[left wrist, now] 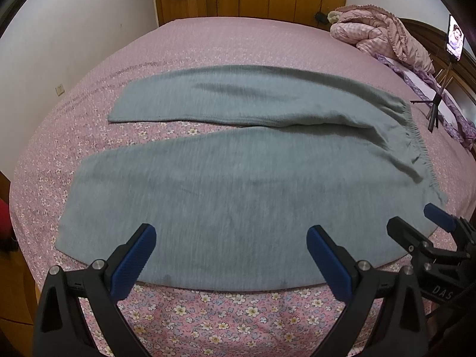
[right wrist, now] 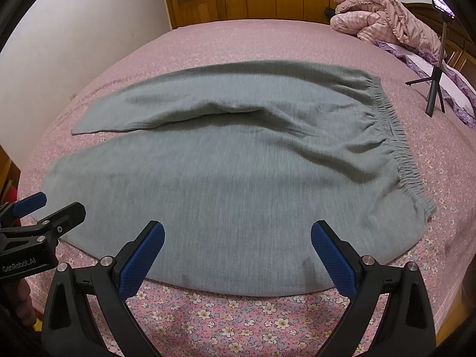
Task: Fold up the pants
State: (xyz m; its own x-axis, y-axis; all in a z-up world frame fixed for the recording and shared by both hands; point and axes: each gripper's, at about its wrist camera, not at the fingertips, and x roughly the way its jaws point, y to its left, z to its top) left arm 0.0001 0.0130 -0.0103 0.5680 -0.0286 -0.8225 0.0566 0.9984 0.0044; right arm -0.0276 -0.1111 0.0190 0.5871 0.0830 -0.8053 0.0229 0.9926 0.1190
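Grey pants [left wrist: 226,184] lie flat on a bed covered by a pink floral sheet [left wrist: 226,321], seen from two cameras looking forward along two handheld grippers. In the left wrist view the pants fill the middle of the frame: the elastic waistband [left wrist: 416,145] sits at about 3 o'clock, and both legs run toward 9 o'clock, splitting apart with a wedge of sheet between them. The far leg [left wrist: 226,95] lies toward 12 o'clock, the near leg toward 6 o'clock.

The left gripper [left wrist: 232,255] hovers at 6 o'clock over the near edge of the near leg, its blue pads wide apart and holding nothing. The right gripper [right wrist: 238,253] does the same in its own view, jaws spread, empty, closer to the waistband end. Each gripper shows in the other's view at the frame edge.

The pants look unfolded, so the likely first step is laying one leg over the other. To do it well, each gripper should probably pinch only the near edge of the near leg, one by the waistband, one toward the cuff, catching both fabric layers but not the sheet below. Lift together, carry toward 12 o'clock, and align edges over the far leg. A soft ridge of fabric [right wrist: 232,110] near the crotch may need smoothing
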